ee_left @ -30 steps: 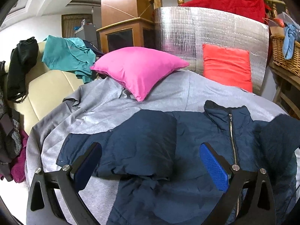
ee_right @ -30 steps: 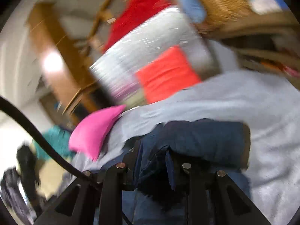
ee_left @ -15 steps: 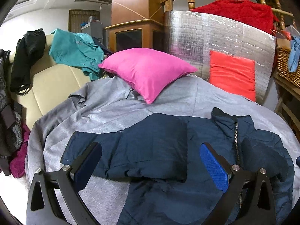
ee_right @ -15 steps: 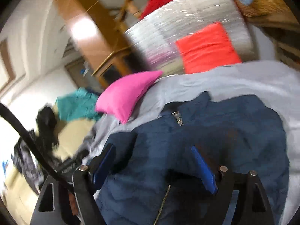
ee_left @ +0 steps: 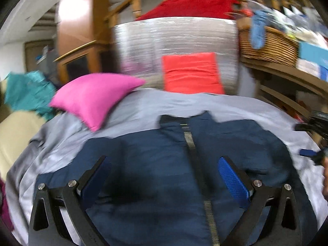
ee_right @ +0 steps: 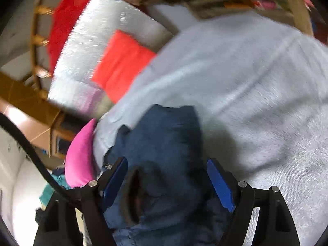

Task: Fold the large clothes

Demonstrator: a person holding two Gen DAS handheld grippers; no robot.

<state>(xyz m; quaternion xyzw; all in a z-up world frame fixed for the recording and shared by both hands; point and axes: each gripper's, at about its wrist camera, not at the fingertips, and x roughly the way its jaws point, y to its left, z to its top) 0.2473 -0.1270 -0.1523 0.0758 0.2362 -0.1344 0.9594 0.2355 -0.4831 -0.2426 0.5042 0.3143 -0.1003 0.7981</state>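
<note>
Nearest the left wrist camera, the left tool (ee_left: 162, 176) hangs with its blue-padded fingers spread wide and nothing between them, low over the navy blue zip-up jacket (ee_left: 164, 164). A second ago it looked at the jacket's left half with the sleeve folded across the chest; now the view has swung so the black zipper (ee_left: 190, 143) runs almost straight up between the fingers.

The right tool (ee_right: 166, 176) is also spread and empty. A second ago it was clamped on a bunch of navy fabric; it has let that go, and the right sleeve, cuff opening (ee_right: 135, 194) toward the camera, now lies folded in over the body of the jacket. The tool's blurred tip shows at the right edge of the left view (ee_left: 313, 153), just off the jacket's side.

That suggests both sleeves are tucked in and the jacket sits as a narrower panel, front up, collar away from the person, on the pale grey sheet (ee_left: 205, 106) covering the bed. The likely next step is a fold along the length, hem brought toward collar, with one tool on each lower corner.

Farther off, a bright pink cushion (ee_left: 96, 96) rests on the sheet beyond the jacket's left shoulder, and an orange-red cushion (ee_left: 190, 73) leans against a silver foil-faced panel (ee_left: 174, 39). A woven wicker basket (ee_left: 268, 45) sits on a shelf to the right.
</note>
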